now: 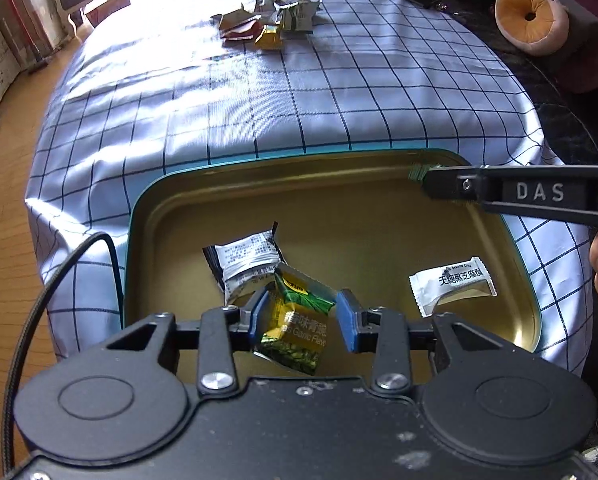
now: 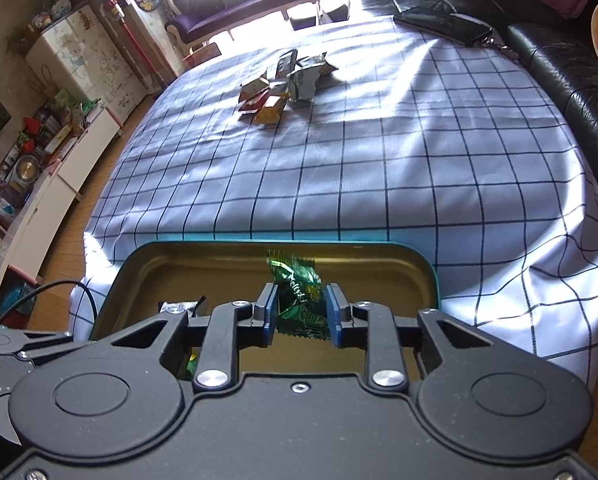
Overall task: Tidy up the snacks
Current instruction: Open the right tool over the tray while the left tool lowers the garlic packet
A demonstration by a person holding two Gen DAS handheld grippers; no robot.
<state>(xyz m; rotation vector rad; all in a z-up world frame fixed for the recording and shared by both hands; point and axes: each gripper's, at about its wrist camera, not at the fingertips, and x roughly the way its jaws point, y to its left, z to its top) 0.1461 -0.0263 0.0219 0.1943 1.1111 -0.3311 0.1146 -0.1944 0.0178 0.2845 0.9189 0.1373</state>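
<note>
A gold tin with a teal rim point(image 1: 299, 156) point(image 2: 219, 245) sits at the near edge of the checked tablecloth. My left gripper point(image 1: 303, 316) hangs over it with a green and yellow pea packet point(image 1: 295, 320) between its blue pads; the right pad stands apart from the packet. Inside the tin lie a black and silver packet point(image 1: 247, 264) and a white sesame packet point(image 1: 455, 284). My right gripper point(image 2: 302, 312) is over the tin's far side with a green candy wrapper point(image 2: 299, 300) loose between its pads. A pile of several snacks point(image 1: 267, 20) point(image 2: 287, 84) lies far up the table.
A black sofa point(image 2: 559, 60) runs along the right of the table, with an orange cushion point(image 1: 531, 16) on it. A black flat case point(image 2: 443, 24) lies at the table's far right corner. A cable point(image 1: 59, 280) hangs at the left edge. Wooden floor and shelves point(image 2: 59, 140) are on the left.
</note>
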